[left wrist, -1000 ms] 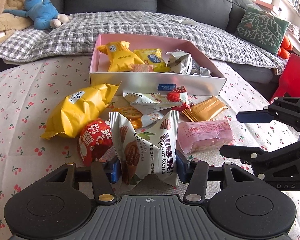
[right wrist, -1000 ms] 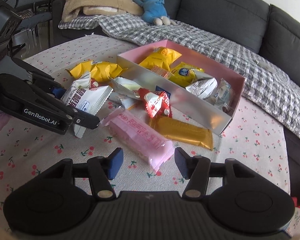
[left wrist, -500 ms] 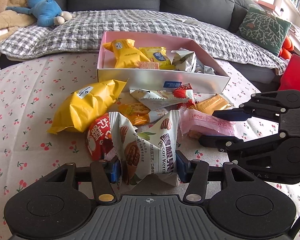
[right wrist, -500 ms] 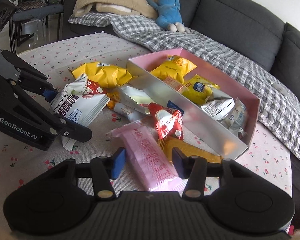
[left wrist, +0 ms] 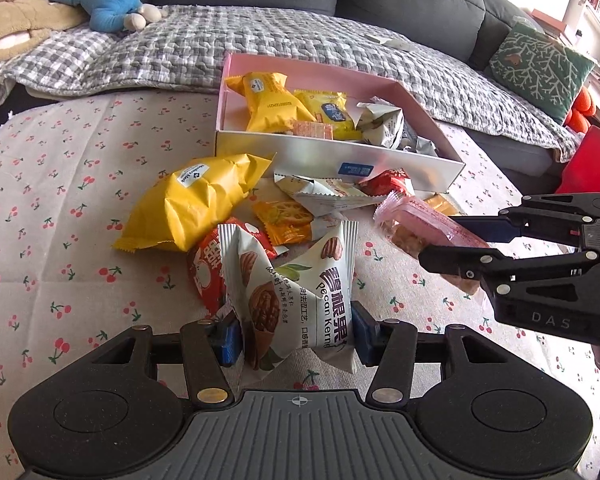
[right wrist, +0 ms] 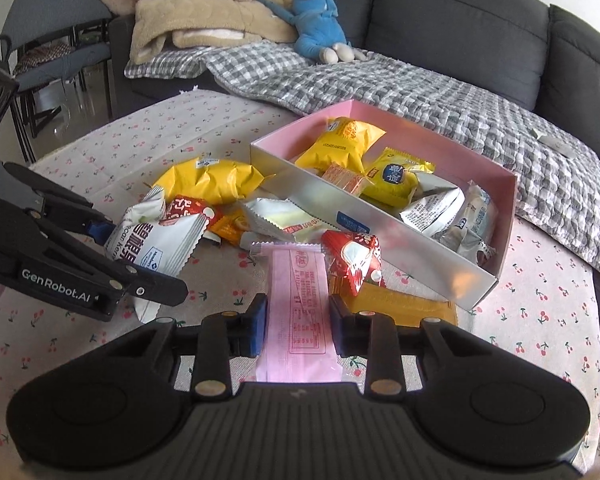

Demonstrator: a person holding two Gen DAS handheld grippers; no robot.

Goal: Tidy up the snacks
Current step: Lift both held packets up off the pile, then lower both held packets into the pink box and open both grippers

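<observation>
My left gripper (left wrist: 292, 330) is shut on a white pecan kernel packet (left wrist: 296, 292), held upright above the tablecloth. The jaws of my right gripper (right wrist: 298, 318) are closing, and their pads press both sides of a long pink wafer packet (right wrist: 298, 300); that packet (left wrist: 416, 228) shows lifted at one end in the left wrist view. A pink snack box (left wrist: 380, 160) with a silver front wall holds several yellow and silver packets behind the loose pile. Loose on the cloth lie a big yellow bag (left wrist: 196, 200), a red packet (right wrist: 352, 258) and an orange bar (right wrist: 408, 306).
A dark sofa with a grey checked blanket (left wrist: 260, 40) runs behind the table. A blue plush toy (right wrist: 320, 20) and a beige blanket lie on it. A chair (right wrist: 48, 32) stands at the far left. A red object (left wrist: 588, 160) sits at the right edge.
My right gripper's jaws came in from wide apart onto the pink wafer packet and raised one end of it. The left gripper kept its hold on the pecan packet and stayed put.
</observation>
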